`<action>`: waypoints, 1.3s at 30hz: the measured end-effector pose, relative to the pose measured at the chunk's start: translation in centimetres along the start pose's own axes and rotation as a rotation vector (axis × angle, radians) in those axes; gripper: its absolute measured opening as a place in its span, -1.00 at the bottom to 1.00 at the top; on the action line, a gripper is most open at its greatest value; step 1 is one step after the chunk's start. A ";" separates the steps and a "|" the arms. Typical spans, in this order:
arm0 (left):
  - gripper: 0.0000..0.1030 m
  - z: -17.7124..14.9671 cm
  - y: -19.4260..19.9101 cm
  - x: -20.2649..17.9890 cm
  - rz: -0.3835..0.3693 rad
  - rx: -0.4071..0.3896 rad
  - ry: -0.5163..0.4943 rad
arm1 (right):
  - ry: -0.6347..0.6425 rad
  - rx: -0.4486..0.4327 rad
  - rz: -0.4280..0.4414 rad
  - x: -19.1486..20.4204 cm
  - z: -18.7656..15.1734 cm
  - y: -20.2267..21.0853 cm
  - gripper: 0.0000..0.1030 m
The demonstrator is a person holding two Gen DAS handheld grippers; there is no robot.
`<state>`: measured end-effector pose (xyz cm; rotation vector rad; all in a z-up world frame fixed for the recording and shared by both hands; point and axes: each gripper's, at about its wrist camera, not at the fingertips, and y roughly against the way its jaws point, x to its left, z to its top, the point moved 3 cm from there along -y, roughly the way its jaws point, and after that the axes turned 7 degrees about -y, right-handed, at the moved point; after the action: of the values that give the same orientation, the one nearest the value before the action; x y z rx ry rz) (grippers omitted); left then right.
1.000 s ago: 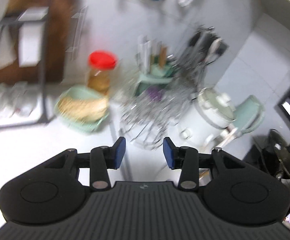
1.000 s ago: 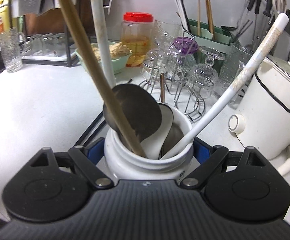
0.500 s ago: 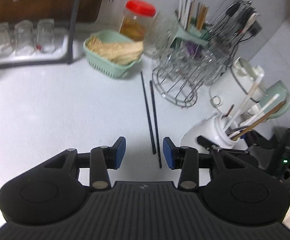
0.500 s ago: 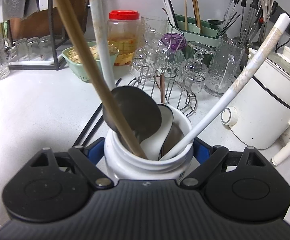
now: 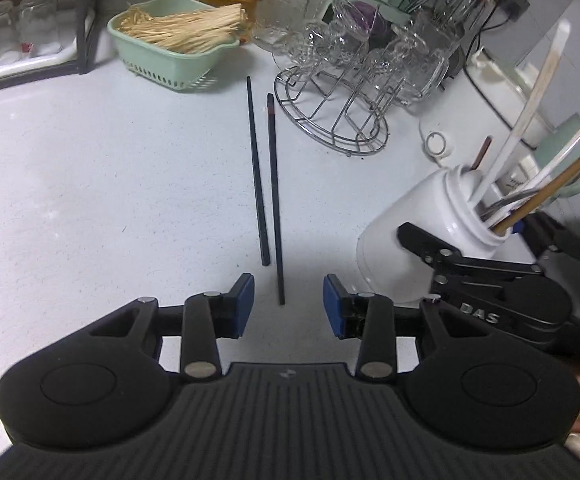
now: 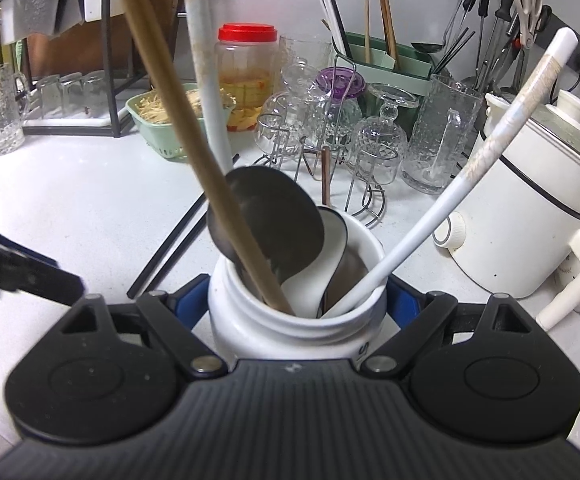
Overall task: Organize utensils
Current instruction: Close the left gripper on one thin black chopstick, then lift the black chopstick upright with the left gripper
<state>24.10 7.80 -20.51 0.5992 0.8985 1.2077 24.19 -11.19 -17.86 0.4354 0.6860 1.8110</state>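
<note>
Toward the far left edge of the pale tabletop (image 5: 70,184) a mint-green slotted plastic basket (image 5: 170,56) holds a bundle of straw-coloured sticks. Right of it, near the middle of the tabletop, two thin black chopsticks (image 5: 268,188) lie side by side, close but apart, running from the far side toward the near edge. The left gripper (image 5: 289,306) hovers just over their near ends with its blue-padded fingers apart and nothing between them; the longer chopstick's tip lies in line with the gap.

Further right stands a round chrome wire rack (image 5: 330,120) hung with clear glass cups, then a white ceramic utensil jar (image 5: 422,236) near the right edge, tilted toward the left gripper. The right gripper (image 6: 296,304) is clamped on the jar's neck, one blue pad on either side. The jar already carries a long wooden handle (image 6: 194,140), a dark metal ladle (image 6: 274,224) and a white plastic-handled spoon (image 6: 462,184).

The step in hand looks like collecting the loose chopsticks for the jar. The next move probably calls for lowering the left gripper until its pads straddle both sticks near their ends, closing on them, then lifting and tipping them into the jar mouth. Thin sticks lying flat may roll or slip apart under the pinch.
</note>
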 end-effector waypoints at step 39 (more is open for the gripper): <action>-0.90 2.4 -6.3 0.4 0.189 0.066 -0.134 | -0.005 -0.031 0.009 0.0 0.3 -0.5 0.79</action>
<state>29.54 6.65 -24.43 0.8229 0.7834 1.2936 24.74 -10.98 -17.93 0.4230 0.6520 1.8263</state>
